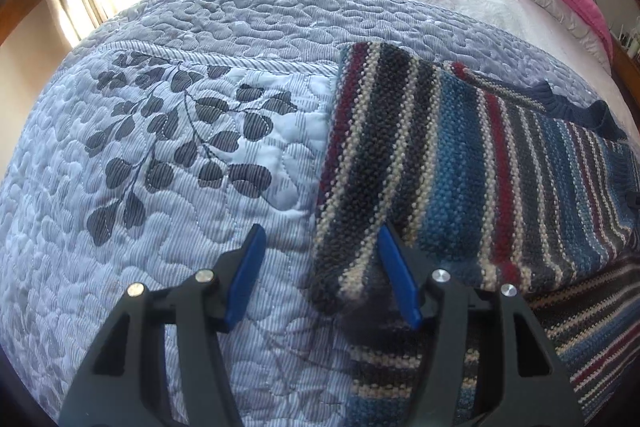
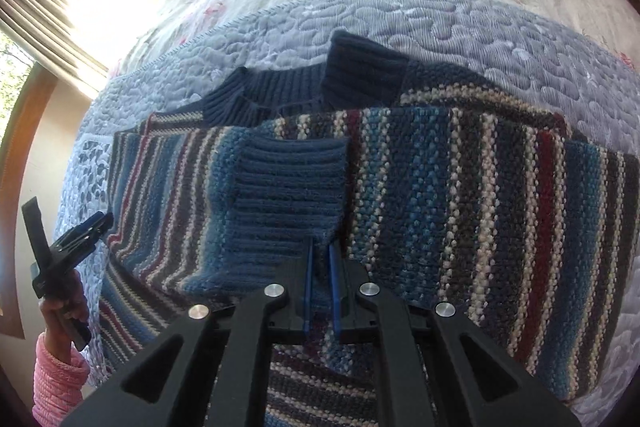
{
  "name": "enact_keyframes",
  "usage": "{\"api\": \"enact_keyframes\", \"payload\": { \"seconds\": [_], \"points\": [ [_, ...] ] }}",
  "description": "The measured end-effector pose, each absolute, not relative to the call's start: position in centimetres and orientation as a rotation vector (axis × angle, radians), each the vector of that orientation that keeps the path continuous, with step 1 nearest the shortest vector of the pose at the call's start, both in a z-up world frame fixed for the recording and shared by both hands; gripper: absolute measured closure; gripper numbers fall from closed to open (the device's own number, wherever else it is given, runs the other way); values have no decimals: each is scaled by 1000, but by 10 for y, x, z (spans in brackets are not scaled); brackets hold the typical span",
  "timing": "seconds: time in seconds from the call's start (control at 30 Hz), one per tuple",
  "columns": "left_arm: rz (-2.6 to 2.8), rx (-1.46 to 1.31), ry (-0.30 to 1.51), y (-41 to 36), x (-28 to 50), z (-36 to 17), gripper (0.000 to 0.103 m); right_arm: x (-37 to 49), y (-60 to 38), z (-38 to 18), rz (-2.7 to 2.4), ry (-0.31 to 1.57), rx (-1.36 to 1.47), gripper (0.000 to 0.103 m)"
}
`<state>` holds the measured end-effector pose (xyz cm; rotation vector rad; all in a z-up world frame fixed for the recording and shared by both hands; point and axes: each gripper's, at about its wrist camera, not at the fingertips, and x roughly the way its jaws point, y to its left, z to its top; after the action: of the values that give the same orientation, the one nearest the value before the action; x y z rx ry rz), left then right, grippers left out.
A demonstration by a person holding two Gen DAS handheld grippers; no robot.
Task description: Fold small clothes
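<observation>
A striped knit sweater (image 2: pixel 460 187) lies on a blue quilted bed (image 1: pixel 160 155). The right tongs (image 2: pixel 321 259) pinch its ribbed cuff (image 2: pixel 288 195); the left tongs (image 1: pixel 320 267) gape wide, empty, at the sweater's left edge.

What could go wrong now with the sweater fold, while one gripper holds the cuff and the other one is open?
1. The right gripper pinches only the edge of the ribbed cuff, so the loose knit may slip out as the sleeve is moved.
2. The left gripper is open, one of its jaws over the folded sleeve; it could snag the sleeve and undo the fold.
3. The striped sweater lies on a soft quilt that may bunch.
</observation>
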<state>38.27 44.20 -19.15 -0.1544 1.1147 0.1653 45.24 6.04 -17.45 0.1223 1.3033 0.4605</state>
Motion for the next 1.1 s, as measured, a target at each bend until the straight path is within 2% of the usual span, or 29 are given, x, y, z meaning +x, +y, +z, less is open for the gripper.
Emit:
{"api": "enact_keyframes", "payload": {
  "seconds": [0.07,0.1,0.23,0.4,0.47,0.53,0.6,0.87,0.97,1.0,1.03,1.1],
  "points": [
    [162,-154,1122,442,384,-191,44,454,57,-176,470,1310,144,95],
    [155,-154,1122,443,384,-187,45,454,54,-174,480,1312,165,91],
    [132,-175,1031,446,385,-158,41,462,47,-157,475,1265,192,66],
    [136,-164,1048,433,400,-160,41,484,52,-169,498,1314,264,66],
    [128,-154,1057,425,404,-165,41,490,58,-173,487,1325,244,79],
    [112,-159,1061,419,405,-170,41,491,61,-168,474,1300,203,96],
    [107,-147,1056,413,405,-172,41,488,56,-157,484,1261,210,97],
    [110,-163,1088,412,412,-188,37,487,46,-176,435,1291,207,95],
    [105,-193,1078,418,405,-175,37,475,42,-164,435,1274,173,84],
    [92,-205,1060,419,401,-167,37,469,41,-160,433,1268,146,74],
    [77,-213,1048,419,396,-161,36,462,38,-156,433,1266,128,71],
    [44,-219,1040,414,387,-154,36,451,34,-156,441,1292,130,71]
  ]
}}
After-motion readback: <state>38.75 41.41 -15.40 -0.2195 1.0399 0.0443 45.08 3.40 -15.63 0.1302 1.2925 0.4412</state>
